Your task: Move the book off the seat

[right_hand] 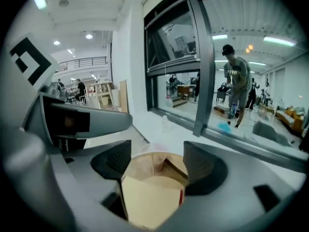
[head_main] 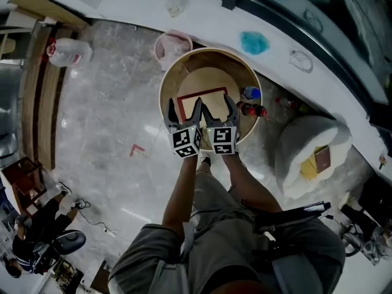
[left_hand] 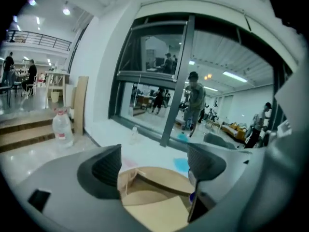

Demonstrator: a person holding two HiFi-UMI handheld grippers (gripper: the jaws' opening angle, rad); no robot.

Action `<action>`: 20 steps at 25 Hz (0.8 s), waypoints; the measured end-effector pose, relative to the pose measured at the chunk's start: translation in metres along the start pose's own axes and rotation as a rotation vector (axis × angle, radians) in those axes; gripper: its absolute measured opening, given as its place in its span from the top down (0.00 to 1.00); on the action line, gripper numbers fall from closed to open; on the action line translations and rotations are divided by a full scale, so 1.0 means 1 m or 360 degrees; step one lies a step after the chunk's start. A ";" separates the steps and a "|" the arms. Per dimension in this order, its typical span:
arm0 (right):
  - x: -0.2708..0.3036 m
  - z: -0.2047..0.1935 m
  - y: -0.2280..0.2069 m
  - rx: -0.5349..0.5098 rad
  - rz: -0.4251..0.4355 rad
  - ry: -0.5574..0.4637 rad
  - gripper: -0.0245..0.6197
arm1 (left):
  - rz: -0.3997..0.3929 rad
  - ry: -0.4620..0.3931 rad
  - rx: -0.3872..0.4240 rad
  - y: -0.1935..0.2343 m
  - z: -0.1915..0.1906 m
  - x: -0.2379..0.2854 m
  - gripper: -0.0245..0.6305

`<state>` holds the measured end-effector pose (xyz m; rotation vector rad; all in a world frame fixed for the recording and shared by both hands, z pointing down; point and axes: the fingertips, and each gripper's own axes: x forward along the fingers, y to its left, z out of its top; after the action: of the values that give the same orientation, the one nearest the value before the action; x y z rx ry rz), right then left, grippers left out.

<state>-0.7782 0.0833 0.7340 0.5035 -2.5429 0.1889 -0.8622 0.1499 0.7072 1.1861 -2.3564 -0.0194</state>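
hovering left gripper [head_main: 184, 103], right gripper [head_main: 215, 101], fingers [head_main: 173, 112] apart, empty, book [head_main: 208, 98] flat, lengthwise toward backrest [head_main: 208, 56]

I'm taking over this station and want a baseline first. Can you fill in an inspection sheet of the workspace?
Surface: pale marble floor with a red tape mark on it.
Job's things: book lying flat on the round wooden seat.
Clutter: small blue and red things at the seat's right edge; pink round container behind the seat; water jug.
Grippers: left tongs and right tongs side by side over the seat, both open and empty.
Cables: a thin cable on the floor at lower left.
Surroundings: white armchair to the right; window ahead; seated person at lower left.
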 end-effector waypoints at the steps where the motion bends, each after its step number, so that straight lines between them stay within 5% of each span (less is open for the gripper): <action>1: -0.006 0.028 -0.001 -0.0005 0.0004 -0.0065 0.42 | -0.0023 -0.0083 0.0033 -0.006 0.030 -0.006 0.31; 7: -0.094 0.163 -0.008 0.0012 0.0042 -0.0356 0.55 | -0.0105 -0.0463 0.0161 -0.037 0.184 -0.104 0.31; 12: -0.166 0.281 -0.032 -0.0096 0.0006 -0.0627 0.55 | -0.0081 -0.0810 0.0249 -0.044 0.306 -0.176 0.31; 16: -0.241 0.325 -0.047 -0.0056 0.0017 -0.0749 0.55 | -0.0083 -0.0945 0.0259 -0.060 0.351 -0.237 0.31; 20: -0.290 0.348 -0.065 -0.0082 0.0046 -0.0881 0.55 | -0.0072 -0.1037 0.0244 -0.076 0.357 -0.269 0.31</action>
<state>-0.6915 0.0338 0.2880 0.5590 -3.0836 -0.0123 -0.8273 0.2335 0.2631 1.4744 -2.9275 -0.2855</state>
